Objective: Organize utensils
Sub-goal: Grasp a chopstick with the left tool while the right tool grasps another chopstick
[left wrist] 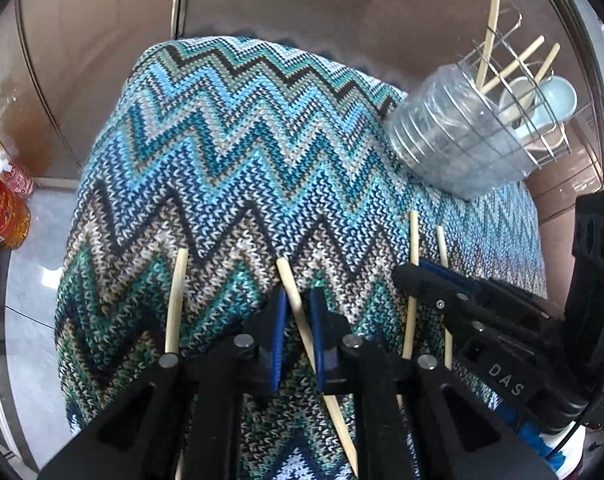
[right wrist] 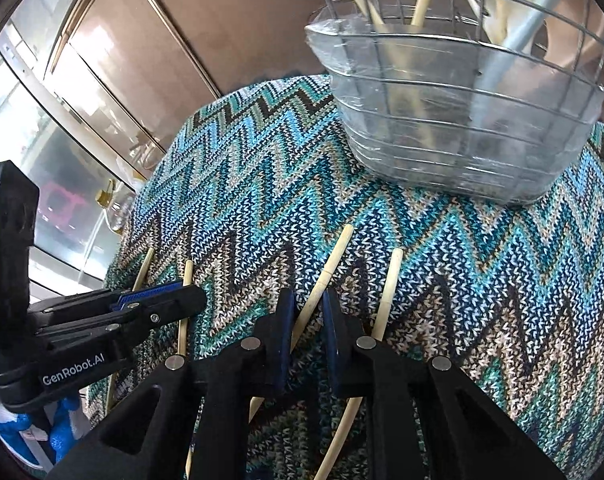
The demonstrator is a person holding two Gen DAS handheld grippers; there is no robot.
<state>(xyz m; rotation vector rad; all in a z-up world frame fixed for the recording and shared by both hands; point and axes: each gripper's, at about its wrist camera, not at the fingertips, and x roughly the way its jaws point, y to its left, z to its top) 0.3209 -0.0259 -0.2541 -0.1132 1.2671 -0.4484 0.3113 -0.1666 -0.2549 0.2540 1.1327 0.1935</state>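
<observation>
Our left gripper (left wrist: 298, 312) and right gripper (right wrist: 307, 312) each clench one chopstick (left wrist: 302, 320) lengthwise; holder (left wrist: 513, 112) sits upper right.

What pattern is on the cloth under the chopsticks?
Blue, teal and beige knitted zigzags on the cloth, clearest in the left wrist view.

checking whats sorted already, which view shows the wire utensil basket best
The left wrist view: the whole wire utensil basket shows, with chopsticks and pale spoons standing in it. The right wrist view is closer, but the frame cuts off its top.
</observation>
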